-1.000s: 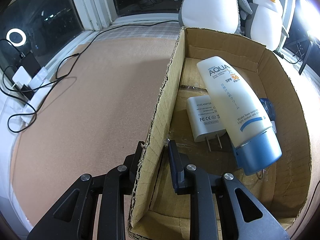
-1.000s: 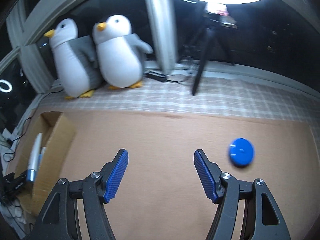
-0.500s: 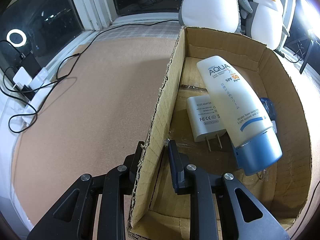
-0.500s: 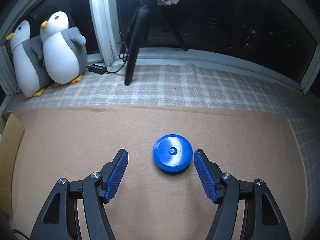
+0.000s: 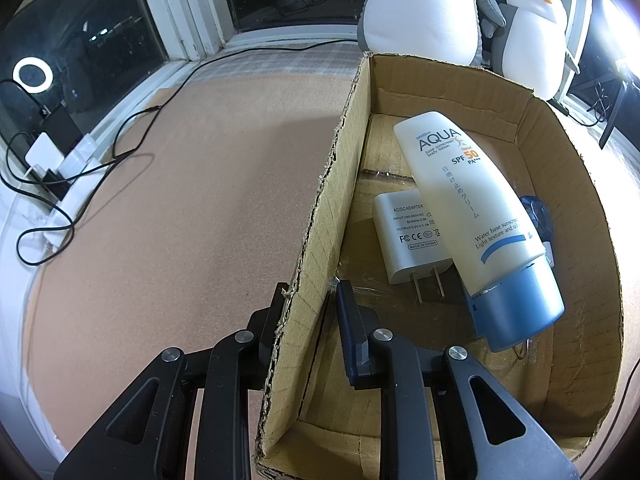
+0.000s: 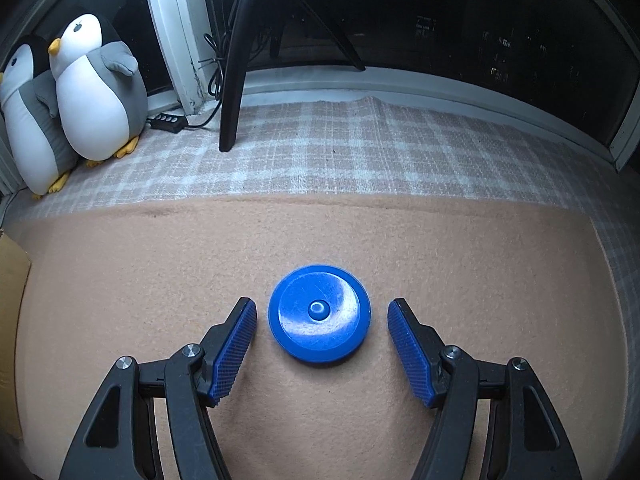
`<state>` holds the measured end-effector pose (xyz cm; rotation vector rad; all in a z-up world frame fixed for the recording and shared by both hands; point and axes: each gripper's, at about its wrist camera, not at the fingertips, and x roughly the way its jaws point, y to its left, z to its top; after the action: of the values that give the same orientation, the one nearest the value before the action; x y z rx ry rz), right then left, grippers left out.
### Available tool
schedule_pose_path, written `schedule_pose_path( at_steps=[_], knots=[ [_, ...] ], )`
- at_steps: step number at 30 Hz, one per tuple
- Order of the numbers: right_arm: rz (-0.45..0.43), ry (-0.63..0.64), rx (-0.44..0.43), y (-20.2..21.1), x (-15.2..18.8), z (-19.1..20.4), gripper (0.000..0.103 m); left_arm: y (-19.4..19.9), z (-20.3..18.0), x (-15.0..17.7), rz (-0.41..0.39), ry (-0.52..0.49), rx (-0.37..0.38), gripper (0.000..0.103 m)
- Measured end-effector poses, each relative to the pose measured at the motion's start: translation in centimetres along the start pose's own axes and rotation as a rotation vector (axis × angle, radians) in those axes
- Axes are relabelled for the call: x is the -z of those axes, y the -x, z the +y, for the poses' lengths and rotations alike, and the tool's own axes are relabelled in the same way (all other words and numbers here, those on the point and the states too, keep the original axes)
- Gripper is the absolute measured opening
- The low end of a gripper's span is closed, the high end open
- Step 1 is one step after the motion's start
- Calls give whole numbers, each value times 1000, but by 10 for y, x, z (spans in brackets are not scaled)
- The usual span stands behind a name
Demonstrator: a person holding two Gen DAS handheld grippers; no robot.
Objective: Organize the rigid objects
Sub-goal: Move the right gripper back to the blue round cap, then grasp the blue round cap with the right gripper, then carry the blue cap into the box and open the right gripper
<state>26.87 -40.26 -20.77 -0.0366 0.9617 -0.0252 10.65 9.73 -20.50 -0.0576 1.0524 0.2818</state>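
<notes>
In the left wrist view my left gripper (image 5: 310, 300) is shut on the left wall of a cardboard box (image 5: 320, 216), one finger outside, one inside. Inside the box lie a white sunscreen tube with a blue cap (image 5: 476, 216), a white AC adapter (image 5: 408, 240) and a partly hidden blue object (image 5: 540, 216). In the right wrist view a round blue lid (image 6: 319, 313) lies flat on the tan mat. My right gripper (image 6: 322, 316) is open, its blue-padded fingers on either side of the lid, not touching it.
Two plush penguins (image 6: 92, 88) stand at the back left, also behind the box (image 5: 532, 32). A black tripod leg (image 6: 236, 72) stands on the checked cloth (image 6: 360, 148). Cables and chargers (image 5: 52, 164) lie at the mat's left edge. A box corner (image 6: 10, 276) shows at left.
My right gripper swung right and moved forward, so the blue lid now sits between its open fingers. The left gripper and box have not moved.
</notes>
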Motion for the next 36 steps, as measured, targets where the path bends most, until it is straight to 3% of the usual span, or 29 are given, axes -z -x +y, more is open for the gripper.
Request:
schedule_pose_path(
  at_steps=[5, 10, 22, 26, 36],
  knots=[
    [-1, 8, 6, 1, 2, 0, 61, 0, 0, 0, 0, 1, 0, 20],
    [-2, 17, 9, 1, -1, -1, 46, 0, 0, 0, 0, 1, 0, 20],
    [-35, 6, -26, 21, 6, 10, 46, -1, 0, 0, 0, 2, 2, 20],
    [-68, 18, -79, 41, 5, 32, 46, -1, 0, 0, 0, 4, 3, 20],
    [-122, 160, -232, 94, 4, 128, 46, -1, -1, 1, -2, 10, 11, 20]
  ],
)
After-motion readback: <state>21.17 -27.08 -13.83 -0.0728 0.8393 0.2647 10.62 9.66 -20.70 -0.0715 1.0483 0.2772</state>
